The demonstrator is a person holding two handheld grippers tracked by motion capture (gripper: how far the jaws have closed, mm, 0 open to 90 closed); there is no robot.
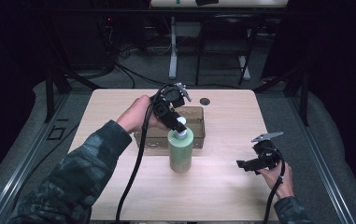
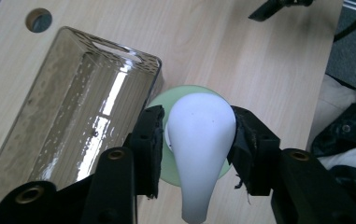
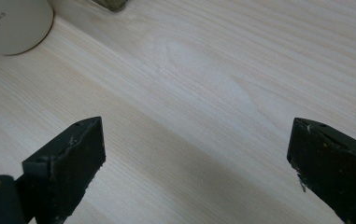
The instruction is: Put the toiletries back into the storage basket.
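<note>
A pale green pump bottle (image 1: pixel 181 151) stands upright on the wooden table (image 1: pixel 222 121), just in front of a clear brownish plastic bin (image 1: pixel 196 119). My left gripper (image 1: pixel 179 123) comes down on its top from the back left. In the left gripper view both pads (image 2: pixel 150 140) press the sides of the white pump head (image 2: pixel 199 140), so my left gripper (image 2: pixel 196 149) is shut on it. My right gripper (image 1: pixel 245 164) rests low at the right of the table, jaws wide apart. In the right gripper view my right gripper (image 3: pixel 196 154) has bare wood between its jaws, and the bottle's base (image 3: pixel 12 23) shows at top left.
The clear bin (image 2: pixel 68 112) looks empty and lies lengthwise beside the bottle. A round cable hole (image 1: pixel 205 101) sits in the table behind the bin. Dark floor, cables and desk legs lie beyond the far edge.
</note>
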